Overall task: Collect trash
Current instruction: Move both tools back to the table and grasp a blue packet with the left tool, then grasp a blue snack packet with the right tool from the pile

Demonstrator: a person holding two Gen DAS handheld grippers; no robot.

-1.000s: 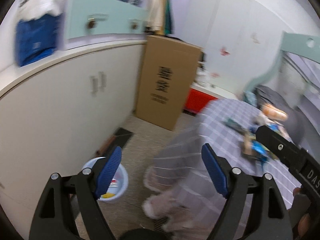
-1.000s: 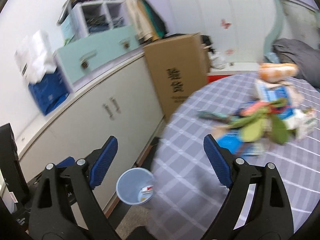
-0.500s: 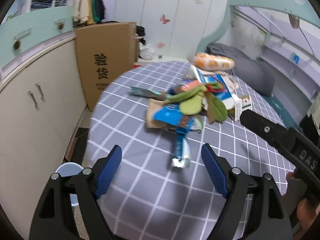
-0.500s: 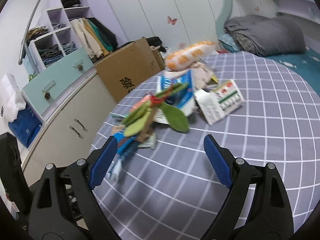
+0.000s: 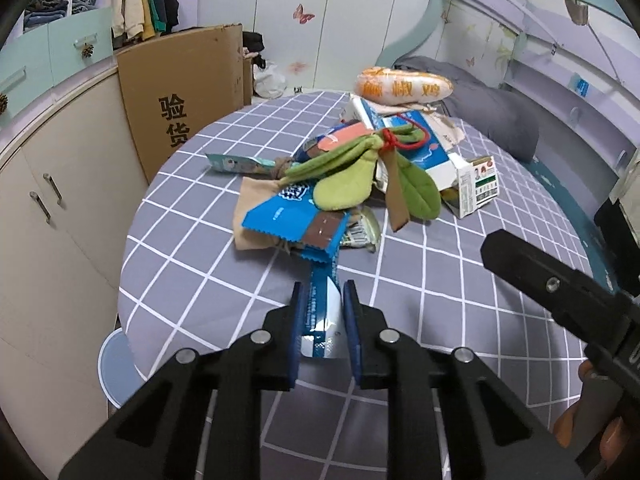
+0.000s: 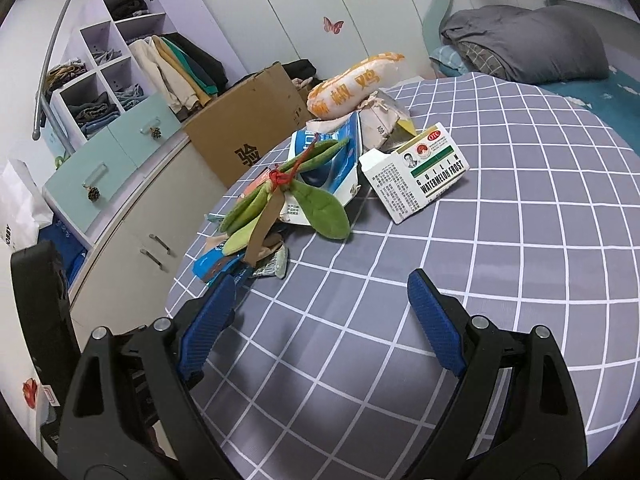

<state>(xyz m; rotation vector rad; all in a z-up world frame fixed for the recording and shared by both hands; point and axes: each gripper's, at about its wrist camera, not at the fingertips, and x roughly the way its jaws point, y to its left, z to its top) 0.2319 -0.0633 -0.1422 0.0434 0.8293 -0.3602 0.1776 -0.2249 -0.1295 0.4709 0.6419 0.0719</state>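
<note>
A heap of trash lies on the round table's grey checked cloth (image 5: 440, 264): a blue snack wrapper (image 5: 292, 220), green fabric leaves (image 5: 348, 188), a white medicine box (image 5: 476, 188), an orange snack bag (image 5: 404, 86). My left gripper (image 5: 323, 286) is closing its jaws on a long blue-and-white wrapper (image 5: 322, 312) at the heap's near end, with both pads against its sides. My right gripper (image 6: 320, 280) hovers wide open over bare cloth in front of the heap, nothing between its fingers. The medicine box (image 6: 420, 172) and green leaves (image 6: 320, 208) lie beyond it.
A light blue bin (image 5: 116, 368) stands on the floor below the table's left edge, beside the white cabinet (image 5: 48, 200). A tall cardboard box (image 5: 184, 96) stands behind the table. A grey bedding bundle (image 6: 528, 48) lies at the far right.
Both views swung from the cabinet and floor bin onto the table and its heap. My left jaws went from wide open to narrow around the long wrapper. The right jaws stayed wide.
</note>
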